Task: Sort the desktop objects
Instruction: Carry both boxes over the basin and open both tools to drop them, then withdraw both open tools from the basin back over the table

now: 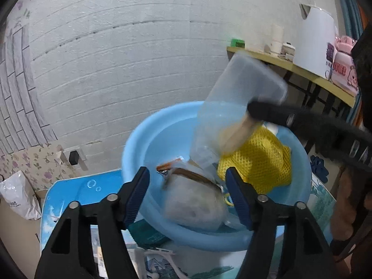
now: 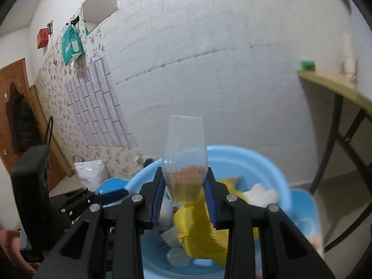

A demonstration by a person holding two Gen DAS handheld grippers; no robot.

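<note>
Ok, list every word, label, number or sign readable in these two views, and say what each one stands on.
No text can be read for certain in either view.
Pink box on the shelf: red characters, too blurred to read.
White appliance beside it: purple label, too small to read.
White plastic bag on the floor: grey print, too small.
Packet in the blue basin: print blurred.
Red wall box: no legible lettering.

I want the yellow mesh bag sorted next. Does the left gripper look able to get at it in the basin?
Probably yes. The left gripper is open over the blue basin, and the yellow mesh bag lies just beyond its right finger. The clear box in the right gripper overhangs the bag's far side.
</note>
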